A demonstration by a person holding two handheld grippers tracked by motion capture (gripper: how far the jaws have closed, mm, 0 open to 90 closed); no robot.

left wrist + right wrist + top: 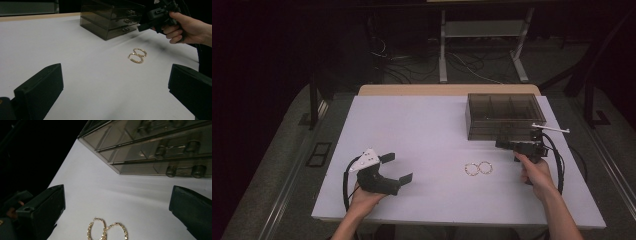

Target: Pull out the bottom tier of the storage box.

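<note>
The white table [412,130] had lots of bare room in the middle and on its left side, and its front edge ran close to the person's arms. A small dark see-through box of drawers [504,116] sat near the far right corner, close to the back edge and the right edge. Two gold hoop earrings [478,168] lay flat on the table, touching each other side by side, in front of the drawers and a bit to the left of them. The right gripper [507,142] was held up just in front of the drawers, near the earrings and a little behind them and to their right. Its two black jaws stood wide apart with nothing between them, and in the right gripper view the earrings [107,232] lay low down between the jaws. The left gripper [396,167] was near the front left of the table, well apart from the earrings, with open table between. Its jaws were spread wide too and held nothing. The earrings looked thin, round and bumpy like a twisted chain. The drawers looked like smooth smoky plastic with small round knobs [197,171]. The jaws were blocky and dull black.
</note>
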